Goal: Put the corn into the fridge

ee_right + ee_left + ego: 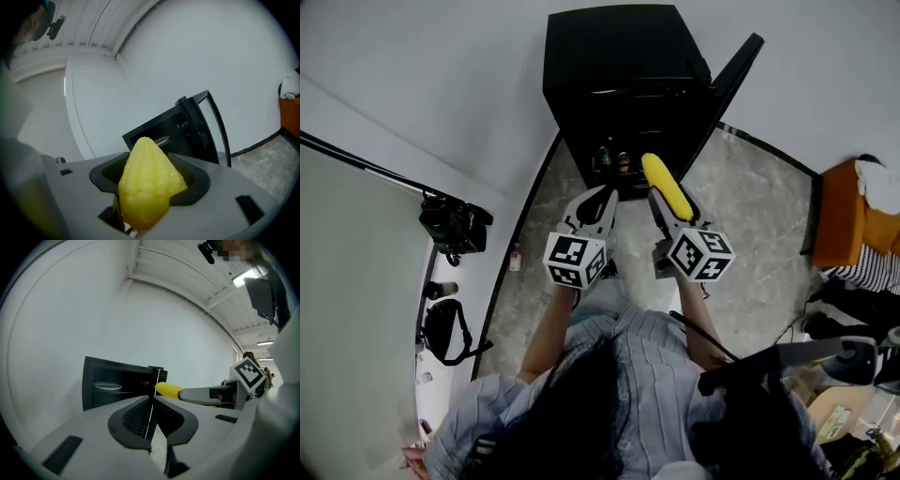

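Note:
A yellow corn cob (666, 187) (147, 180) (168, 390) sticks forward out of my right gripper (661, 199) (147, 187), which is shut on it. The cob points toward the small black fridge (623, 84) (122, 387) (173, 133), whose door (727, 84) (211, 129) stands open to the right. Shelves inside hold a plate (108, 386) and some bottles (614, 159). My left gripper (598, 208) (151, 416) is shut with nothing between its jaws, beside the right one and just short of the fridge.
The fridge stands on a marbled floor (750, 234) against a white wall. An orange seat (848, 216) sits at the right. Black bags and camera gear (455, 225) lie at the left. A person's striped shirt (647, 375) fills the bottom of the head view.

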